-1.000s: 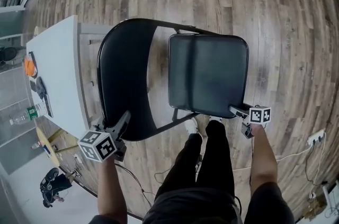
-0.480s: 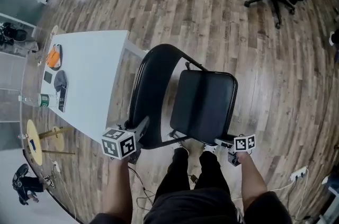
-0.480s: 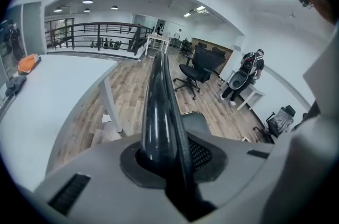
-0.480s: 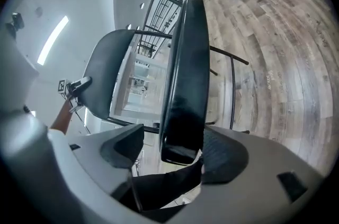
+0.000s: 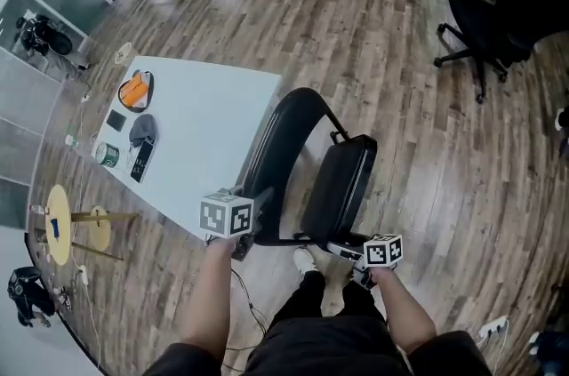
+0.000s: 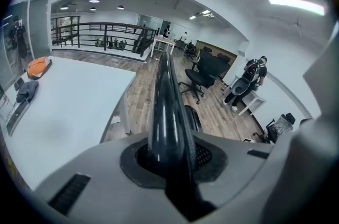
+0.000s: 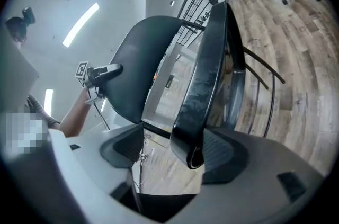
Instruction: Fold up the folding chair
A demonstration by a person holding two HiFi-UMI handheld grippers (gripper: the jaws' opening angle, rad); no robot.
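Within 1 second the black metal folding chair [image 5: 331, 188] has gone from open to nearly shut. Its black padded seat [image 7: 204, 74], which then lay flat and broad under the head view, now stands on edge as a narrow strip close to the curved black backrest [image 6: 165, 101].

The left gripper [image 5: 256, 204] has tightened in that time. Its fingers are now clamped on the backrest's top rim, which runs straight away from between them. The right gripper [image 5: 348, 248] has swung up with the seat. The seat's front edge sits between its fingers, resting against 1 pad with a visible gap to the other, so the jaws stand apart and carry the edge more than they pinch it.

Both grippers sit higher than before, and the chair now leans just beside the corner of the white table [image 5: 196, 134].

For the task, the main fold looks mostly done. What seems left is pressing seat and backrest flat together, with the loose right hold the likeliest place for a slip.
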